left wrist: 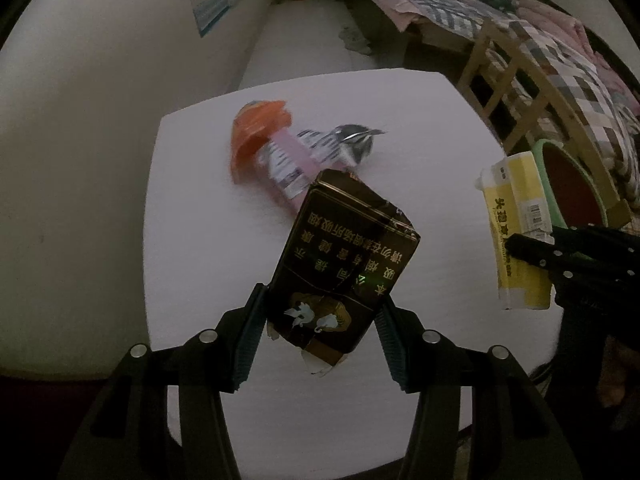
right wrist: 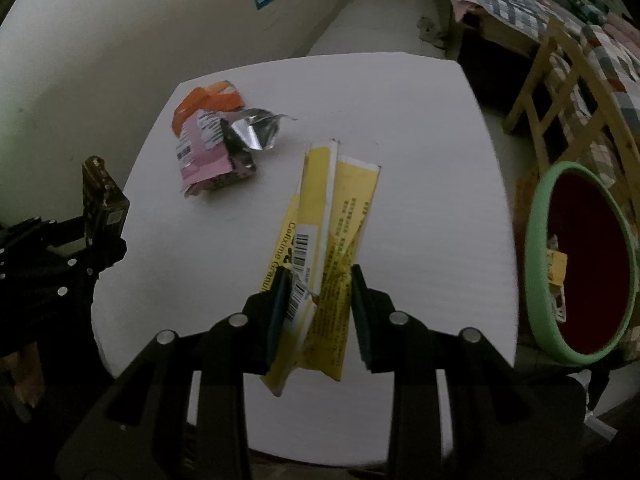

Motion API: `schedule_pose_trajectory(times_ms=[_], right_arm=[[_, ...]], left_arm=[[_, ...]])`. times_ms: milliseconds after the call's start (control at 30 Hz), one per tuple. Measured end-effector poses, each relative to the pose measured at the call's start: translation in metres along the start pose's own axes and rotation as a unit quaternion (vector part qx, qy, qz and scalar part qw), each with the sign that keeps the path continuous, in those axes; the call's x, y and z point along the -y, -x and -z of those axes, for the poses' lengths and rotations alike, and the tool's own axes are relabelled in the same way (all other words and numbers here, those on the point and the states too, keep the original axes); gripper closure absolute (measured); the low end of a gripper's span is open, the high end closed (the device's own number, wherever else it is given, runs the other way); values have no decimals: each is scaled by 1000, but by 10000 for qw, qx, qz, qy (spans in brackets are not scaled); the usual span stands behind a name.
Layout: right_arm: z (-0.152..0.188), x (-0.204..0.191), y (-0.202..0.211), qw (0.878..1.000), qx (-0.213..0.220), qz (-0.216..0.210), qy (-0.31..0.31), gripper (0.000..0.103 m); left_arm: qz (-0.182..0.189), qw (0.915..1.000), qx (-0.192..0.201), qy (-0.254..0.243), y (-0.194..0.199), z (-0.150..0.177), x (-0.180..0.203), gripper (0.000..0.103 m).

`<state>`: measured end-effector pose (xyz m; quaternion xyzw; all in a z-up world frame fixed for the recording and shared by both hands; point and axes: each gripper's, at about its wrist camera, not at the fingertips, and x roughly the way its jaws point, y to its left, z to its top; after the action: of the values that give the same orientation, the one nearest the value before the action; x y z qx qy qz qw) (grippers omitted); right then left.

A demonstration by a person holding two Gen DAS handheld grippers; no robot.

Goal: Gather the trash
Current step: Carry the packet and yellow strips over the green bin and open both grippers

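The left tool (left wrist: 322,328) is clamped on a crumpled dark brown cigarette pack with gold lettering (left wrist: 344,264), its jaws standing partly apart on the pack's sides and the pack lifted clear above the white square surface (left wrist: 192,240). Toward the far left corner of that surface lies a crushed pink, orange and silver foil wrapper (right wrist: 216,140), resting flat and well apart from both tools. The right tool (right wrist: 320,312) is closed tight on a flattened yellow medicine box with a barcode label (right wrist: 332,240), which also hangs above the surface. Just past the surface's right edge stands a round bin with a green rim and dark red inside (right wrist: 536,248), holding a few scraps of yellow paper (right wrist: 558,268).
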<state>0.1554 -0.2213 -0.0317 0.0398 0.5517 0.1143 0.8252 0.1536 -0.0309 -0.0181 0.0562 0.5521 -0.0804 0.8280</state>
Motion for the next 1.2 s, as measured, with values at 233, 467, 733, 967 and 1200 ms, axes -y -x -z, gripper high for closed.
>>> schedule_pose_trajectory(times_ms=[233,467,733,967,1200], right_arm=[[5,37,15,9996,151,20,-238,72],[11,80,31,9982,308,104,-512,73],[18,132,48,9952,446,310,-819,73],[26,179,57,9907,526,458,-1172,73],[35,220,66,9863,570,591,-1433,73]], left_arm=[[84,9998,63,-159,0,-15,34,53],[341,9988,133,-318,-1,-32,76,53],[798,9952,149,-555,-8,-54,133,53],[1046,9905,95,-885,-14,-71,185,53],[1212,9858,16,-1162,-23,-88,235,53]])
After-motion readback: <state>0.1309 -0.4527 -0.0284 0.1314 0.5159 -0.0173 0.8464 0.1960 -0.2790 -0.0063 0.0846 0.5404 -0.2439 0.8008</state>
